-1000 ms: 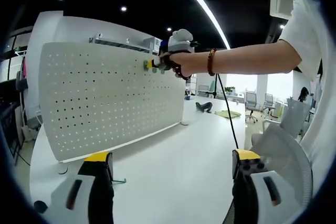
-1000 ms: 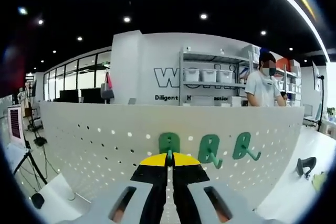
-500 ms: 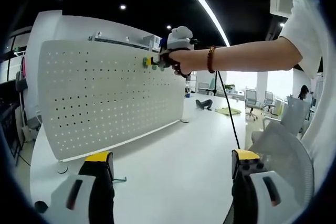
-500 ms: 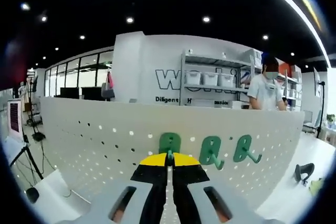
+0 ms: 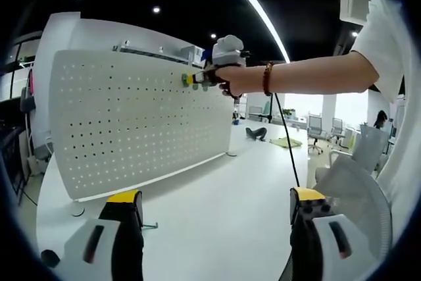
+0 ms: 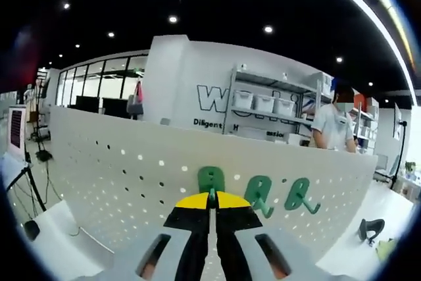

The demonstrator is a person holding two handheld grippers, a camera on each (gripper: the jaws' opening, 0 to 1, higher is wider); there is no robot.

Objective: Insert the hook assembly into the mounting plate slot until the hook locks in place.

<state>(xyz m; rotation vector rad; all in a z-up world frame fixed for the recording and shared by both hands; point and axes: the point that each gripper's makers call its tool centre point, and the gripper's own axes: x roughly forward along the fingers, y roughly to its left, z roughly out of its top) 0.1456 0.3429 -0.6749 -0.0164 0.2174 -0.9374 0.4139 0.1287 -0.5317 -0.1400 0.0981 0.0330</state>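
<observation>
My right gripper (image 6: 211, 197) is clamped narrow on the green hook (image 6: 210, 180), whose back plate sits against the white pegboard (image 6: 118, 169) near its top edge. Two more green hooks (image 6: 276, 195) already hang on the pegboard just to the right of mine. Over the last second the pegboard has sunk a little and tilted in my right gripper view, while the hook stays pinched at the same spot between my jaws; I read that as my hand tipping to seat the hook, not yet a clear lock. My left gripper (image 5: 217, 212) hangs wide and empty, well below the pegboard over the white table (image 5: 217, 189), unchanged.
</observation>
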